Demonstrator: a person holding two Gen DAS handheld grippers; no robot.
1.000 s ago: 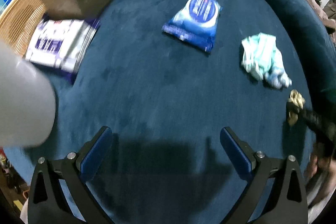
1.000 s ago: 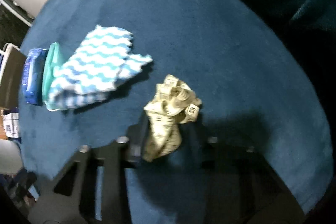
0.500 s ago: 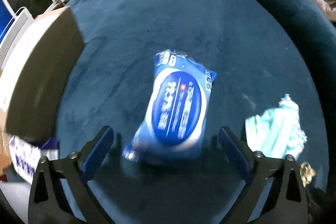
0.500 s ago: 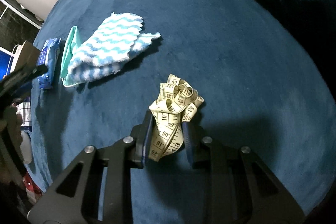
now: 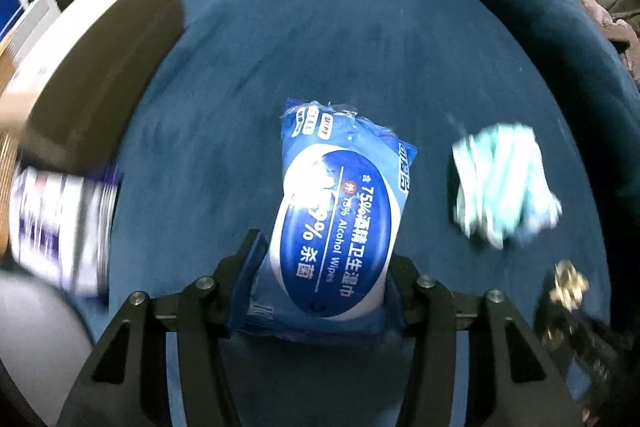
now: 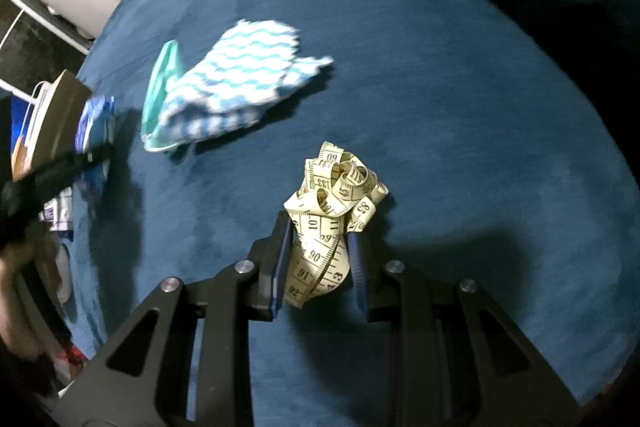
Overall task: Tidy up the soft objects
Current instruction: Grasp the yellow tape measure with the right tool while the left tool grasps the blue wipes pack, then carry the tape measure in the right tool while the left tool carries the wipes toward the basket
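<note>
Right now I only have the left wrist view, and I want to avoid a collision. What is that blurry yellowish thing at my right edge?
Observer: It's a bunched yellow measuring tape. Its printed numbers are readable in the right wrist view.
Operator: Is it lying loose?
Observer: No, the right gripper is shut on it, with a pad on each side.
Operator: And the pale cloth beside it?
Observer: The cloth has blue-and-white wavy stripes. It lies partly over a teal-edged piece, apart from the tape.
</note>
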